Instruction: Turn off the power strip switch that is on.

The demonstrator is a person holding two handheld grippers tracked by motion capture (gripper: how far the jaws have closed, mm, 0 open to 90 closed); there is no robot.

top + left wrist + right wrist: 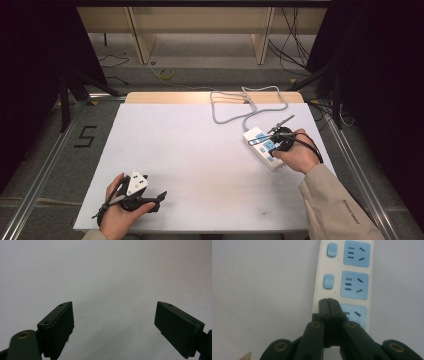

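Right now the white power strip (263, 148) lies flat on the far right part of the white counter (200, 165), set at a slant, with its grey cord (235, 107) looping off toward the counter's far edge. In the right gripper view the strip (344, 272) shows 3 light blue sockets in a row, and beside the 2 farther ones sit 2 small blue switches (328, 281). The right claw (276, 141) is over the strip, clenched: in its own view the right claw (329, 305) has both black jaws pressed flat together with nothing between them, their tips lying over the strip's left margin, just beside the nearest socket, where the next switch in the row would be. Whether the tips actually touch the plastic cannot be told. The person's right hand (299, 152) wraps the gripper body, a beige sleeve (335, 205) coming in from the lower right. Well apart from the strip, near the counter's front left corner, the left claw (161, 196) rests low over the bare surface, held in the left hand (120, 212). In the left gripper view the left claw (114, 322) is released, its 2 jaws standing wide apart with only plain white counter between them.
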